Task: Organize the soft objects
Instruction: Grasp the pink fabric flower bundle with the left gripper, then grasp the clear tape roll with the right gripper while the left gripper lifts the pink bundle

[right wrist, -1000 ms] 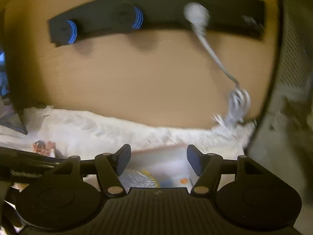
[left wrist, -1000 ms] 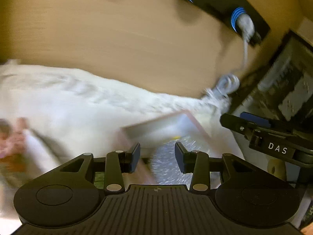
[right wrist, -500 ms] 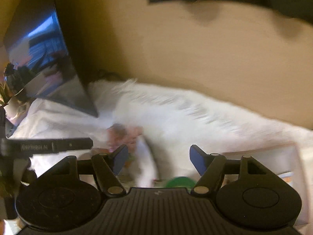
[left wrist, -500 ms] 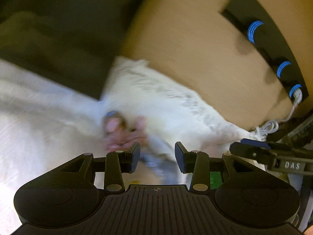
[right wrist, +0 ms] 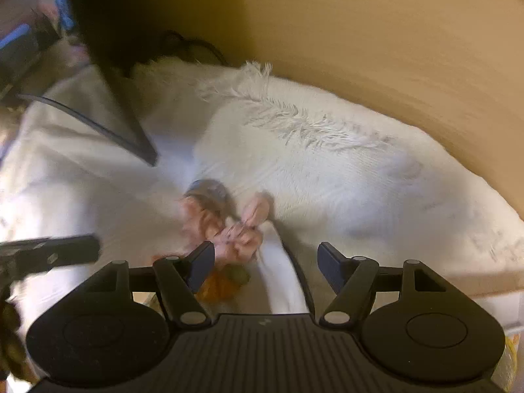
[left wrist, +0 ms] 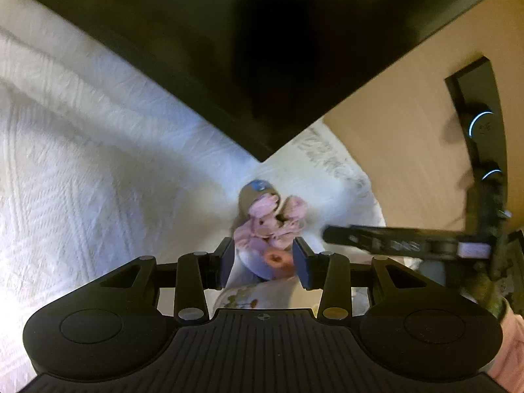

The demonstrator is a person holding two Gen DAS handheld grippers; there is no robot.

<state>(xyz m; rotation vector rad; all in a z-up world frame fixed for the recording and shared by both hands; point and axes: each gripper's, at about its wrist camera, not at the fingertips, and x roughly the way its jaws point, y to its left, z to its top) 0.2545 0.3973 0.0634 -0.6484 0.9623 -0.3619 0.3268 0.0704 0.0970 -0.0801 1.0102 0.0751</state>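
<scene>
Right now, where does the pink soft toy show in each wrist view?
Left wrist: the pink soft toy sits at centre, just ahead of the left gripper, its near end between the open fingers.
Right wrist: it lies left of centre, by the right gripper and its left finger.
Shared landmark: the dark panel corner pointing down onto the white bedding.

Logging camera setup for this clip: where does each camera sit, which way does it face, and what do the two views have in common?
Left wrist: mounted on the left gripper, looking forward and down along its open fingers at the pink soft toy on the white bedspread; the right gripper's finger shows at right.
Right wrist: mounted on the right gripper, fingers open, facing the same toy and a white fringed pillow; the left gripper's finger shows at left.
Shared: toy, bedspread, tan headboard.
</scene>
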